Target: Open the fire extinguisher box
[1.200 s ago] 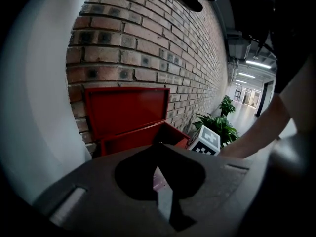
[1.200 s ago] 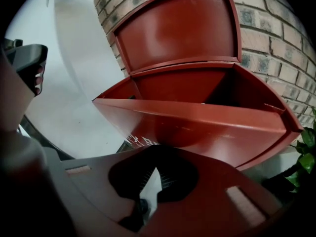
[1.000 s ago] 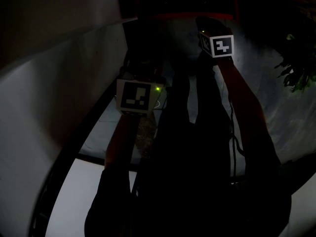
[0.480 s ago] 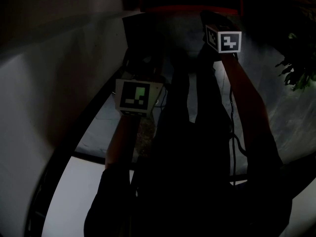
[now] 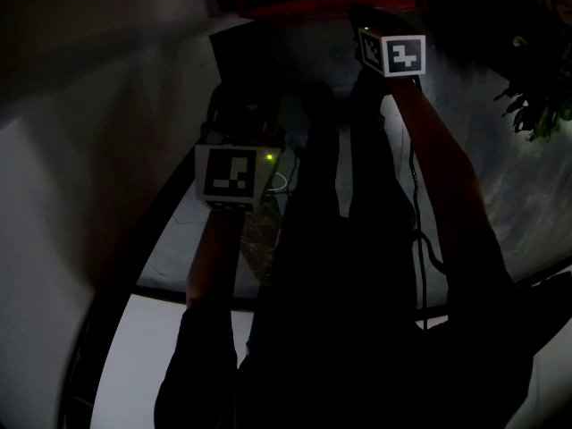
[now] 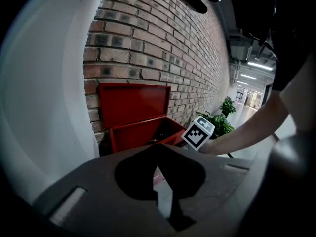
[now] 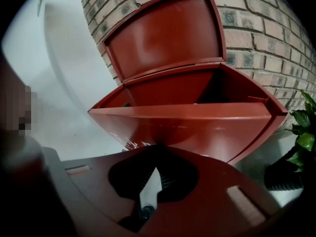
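The red fire extinguisher box (image 7: pixel 197 127) stands on the floor against a brick wall, its lid (image 7: pixel 163 33) raised and leaning back on the bricks. The same box (image 6: pixel 143 127) sits ahead in the left gripper view, and in the dark head view only its red rim (image 5: pixel 322 7) shows. My right gripper (image 7: pixel 157 148) is shut on nothing, its tips just in front of the box's front wall. My left gripper (image 6: pixel 158 149) is also shut and empty, held farther back and left. The right gripper's marker cube (image 6: pixel 199 132) is beside the box.
A potted green plant (image 7: pixel 301 127) stands right of the box, and the plant (image 5: pixel 536 96) also shows at the head view's right edge. A white curved wall (image 6: pixel 49 107) rises to the left. A lit corridor (image 6: pixel 249 95) runs along the brick wall. The person's legs fill the middle of the head view.
The right gripper has edged slightly toward the box. The left gripper has stayed about where it was. The head view has shifted a little.
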Available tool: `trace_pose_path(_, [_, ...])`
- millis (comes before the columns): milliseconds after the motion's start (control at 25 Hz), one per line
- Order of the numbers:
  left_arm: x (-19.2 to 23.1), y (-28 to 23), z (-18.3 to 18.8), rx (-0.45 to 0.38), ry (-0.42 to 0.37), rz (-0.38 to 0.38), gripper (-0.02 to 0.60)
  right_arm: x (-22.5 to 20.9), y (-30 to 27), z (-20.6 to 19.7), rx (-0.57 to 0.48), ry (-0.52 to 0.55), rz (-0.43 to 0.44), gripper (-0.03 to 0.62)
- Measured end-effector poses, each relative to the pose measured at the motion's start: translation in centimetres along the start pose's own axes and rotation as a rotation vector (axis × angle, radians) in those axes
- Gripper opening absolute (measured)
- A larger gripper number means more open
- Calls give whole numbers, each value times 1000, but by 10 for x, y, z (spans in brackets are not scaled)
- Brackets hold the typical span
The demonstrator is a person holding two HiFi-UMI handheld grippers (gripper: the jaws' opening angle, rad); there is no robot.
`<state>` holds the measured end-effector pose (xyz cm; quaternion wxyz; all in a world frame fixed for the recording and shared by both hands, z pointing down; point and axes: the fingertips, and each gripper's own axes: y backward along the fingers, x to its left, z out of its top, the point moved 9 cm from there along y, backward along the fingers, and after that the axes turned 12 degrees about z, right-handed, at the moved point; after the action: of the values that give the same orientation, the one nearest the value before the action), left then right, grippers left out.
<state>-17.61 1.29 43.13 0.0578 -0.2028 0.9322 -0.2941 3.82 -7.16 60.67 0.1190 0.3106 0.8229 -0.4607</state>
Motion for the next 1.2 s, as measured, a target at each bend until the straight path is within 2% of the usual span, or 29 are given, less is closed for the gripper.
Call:
trace_pose_path(280, [-5,5,-9,4,-2,-2,2,-1,2,-1,-5,18,-20,0])
trace_pose_path(440, [-5,8,-11,5,16,14,2,0,2,-1,2,-13,9,0])
trace_pose_path(640, [-5,12,-13,4,24,33,2,-3,2,1,4,29,-16,0])
trace_pose_path(880, [-5,12,-14,7,26,40,2,-1,1,-1,12,-2,12,0])
trace_pose_path(1000, [-4,11,-13,9,19,43,2,-4,2,1,16,24,-5,0])
trace_pose_path(1200, [-2,8,-13,18,16,47,2,-3,0,1,7,-6,-9,0])
